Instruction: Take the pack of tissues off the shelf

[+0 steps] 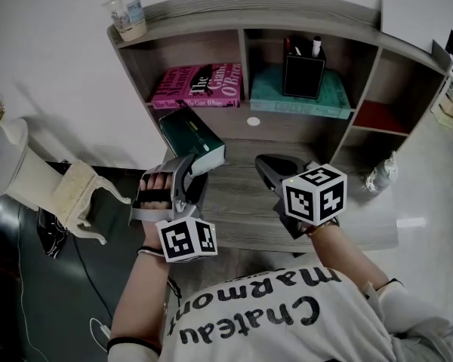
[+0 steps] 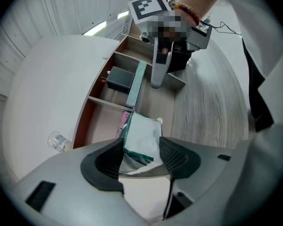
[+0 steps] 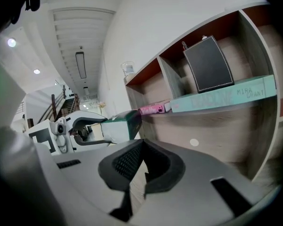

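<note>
The pack of tissues, dark green with a white end, hangs tilted in the air in front of the shelf unit's left side, above the desk. My left gripper is shut on it, one pad against each side of the pack. From the right gripper view the pack shows clear of the compartments, held by the left gripper. My right gripper hovers over the desk middle, its jaws shut with nothing between them.
A pink book lies in the left compartment. A teal book with a black pen holder on it sits in the middle one. A plastic cup stands on the top board. A white chair is at the left.
</note>
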The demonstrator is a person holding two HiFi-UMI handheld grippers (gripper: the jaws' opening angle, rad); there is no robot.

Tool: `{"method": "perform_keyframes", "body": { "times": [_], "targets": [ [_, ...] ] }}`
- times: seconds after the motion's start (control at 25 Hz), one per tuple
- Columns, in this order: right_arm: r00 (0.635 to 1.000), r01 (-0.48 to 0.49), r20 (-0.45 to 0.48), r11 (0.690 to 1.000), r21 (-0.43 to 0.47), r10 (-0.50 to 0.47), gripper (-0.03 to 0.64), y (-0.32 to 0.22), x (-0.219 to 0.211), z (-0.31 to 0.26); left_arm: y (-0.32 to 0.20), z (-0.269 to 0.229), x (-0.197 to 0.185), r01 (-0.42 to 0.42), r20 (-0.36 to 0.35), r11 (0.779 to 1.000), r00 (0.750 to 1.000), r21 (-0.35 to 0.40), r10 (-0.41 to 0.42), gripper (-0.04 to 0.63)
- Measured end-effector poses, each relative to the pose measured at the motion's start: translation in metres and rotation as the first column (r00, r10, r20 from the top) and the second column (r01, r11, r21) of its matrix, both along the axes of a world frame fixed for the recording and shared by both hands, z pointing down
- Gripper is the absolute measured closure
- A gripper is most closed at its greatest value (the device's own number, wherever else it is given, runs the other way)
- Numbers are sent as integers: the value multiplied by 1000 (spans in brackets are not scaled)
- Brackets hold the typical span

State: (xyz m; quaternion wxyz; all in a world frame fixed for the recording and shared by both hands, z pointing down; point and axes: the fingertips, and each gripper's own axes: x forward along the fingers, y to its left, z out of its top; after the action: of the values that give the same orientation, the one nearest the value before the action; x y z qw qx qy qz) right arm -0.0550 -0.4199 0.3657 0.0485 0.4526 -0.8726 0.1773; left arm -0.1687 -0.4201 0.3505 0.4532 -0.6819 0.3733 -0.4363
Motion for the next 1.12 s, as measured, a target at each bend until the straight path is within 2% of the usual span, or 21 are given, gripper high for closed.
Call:
{"method": "perform_keyframes", "body": {
  "times": [0.72, 1.12],
  "targets": [
    [1000, 18, -12, 999, -40, -19, 609, 3, -1, 15, 2, 6, -16, 33, 0, 999, 999, -16, -33, 345],
    [1000, 16, -20, 999, -42, -17, 609, 2, 1, 18, 0, -1, -20, 40, -2, 999, 999, 3, -40, 345]
  ]
}}
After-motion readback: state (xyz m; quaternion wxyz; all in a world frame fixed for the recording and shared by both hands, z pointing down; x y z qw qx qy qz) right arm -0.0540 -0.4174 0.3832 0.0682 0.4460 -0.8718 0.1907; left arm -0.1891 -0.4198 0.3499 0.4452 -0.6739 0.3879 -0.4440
